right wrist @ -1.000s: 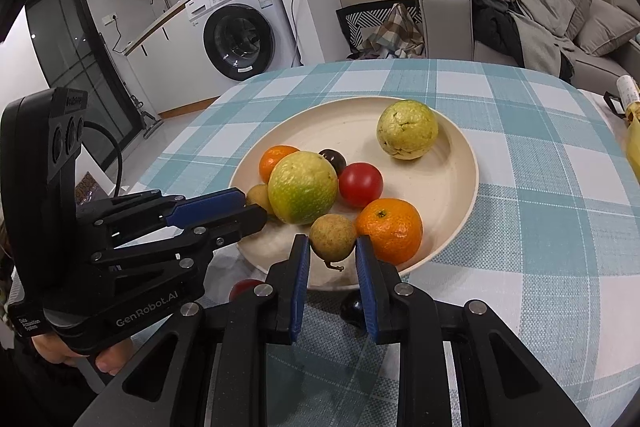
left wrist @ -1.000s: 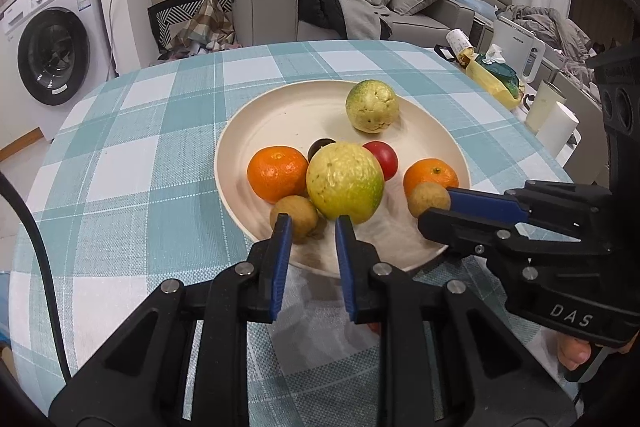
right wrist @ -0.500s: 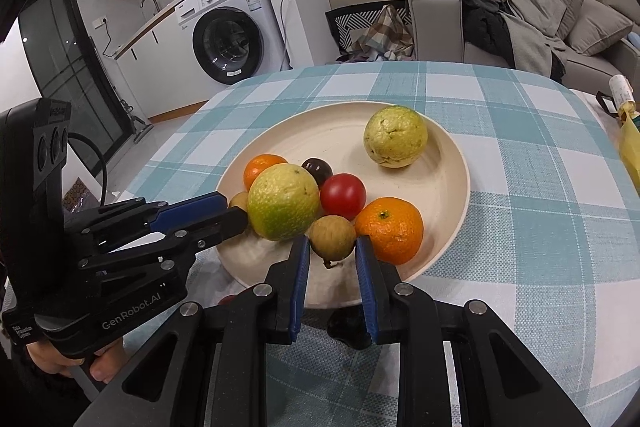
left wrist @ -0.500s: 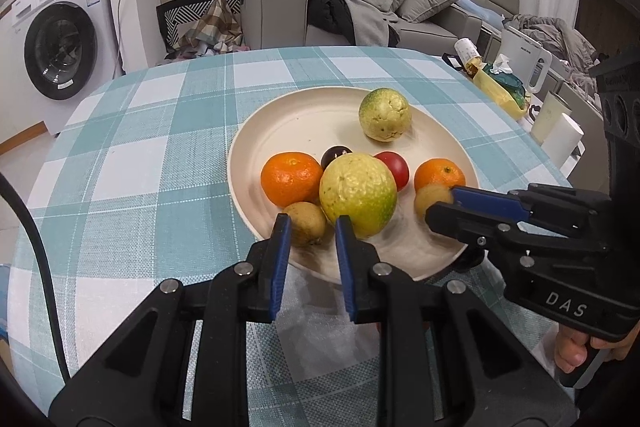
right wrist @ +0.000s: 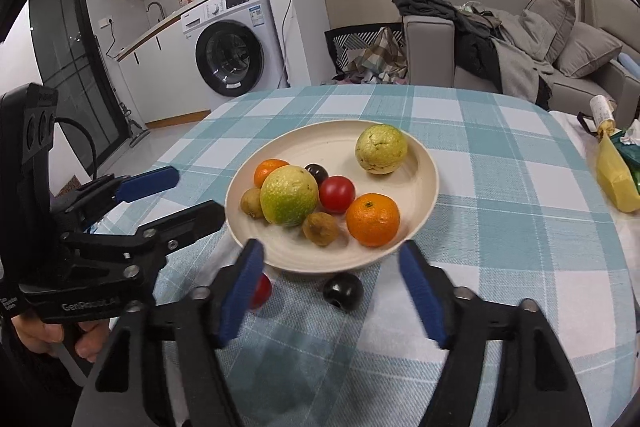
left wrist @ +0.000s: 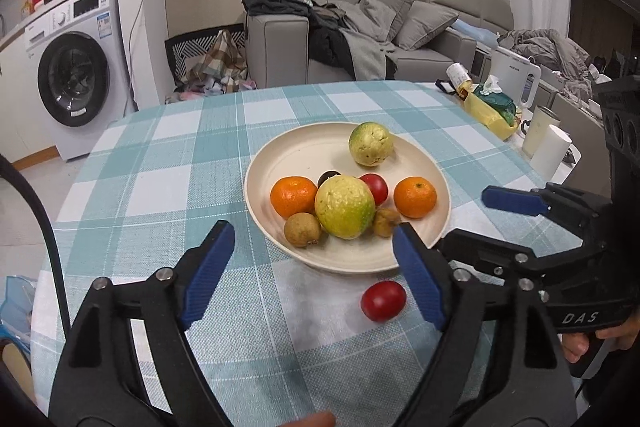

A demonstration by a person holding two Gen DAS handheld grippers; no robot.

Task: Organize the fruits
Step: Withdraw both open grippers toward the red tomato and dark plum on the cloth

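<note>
Living-room clutter, a sofa and a washing machine are seen behind a round table (left wrist: pixel 132 187) laid with a teal checked cloth. At its centre a cream plate (left wrist: pixel 280 163) holds two yellow-green fruits, two oranges, two small brown fruits, a red one and a dark one. On the cloth at the plate's six o'clock lie a loose red fruit (left wrist: pixel 383 300) and a loose dark fruit (right wrist: pixel 343 291). The left gripper (left wrist: pixel 316 275) and right gripper (right wrist: pixel 332 291) have just been opening; both are spread wide and empty. Gathering of strays appears to be in hand. Next, each gripper would likely be lowered around one loose fruit and closed gently.
</note>
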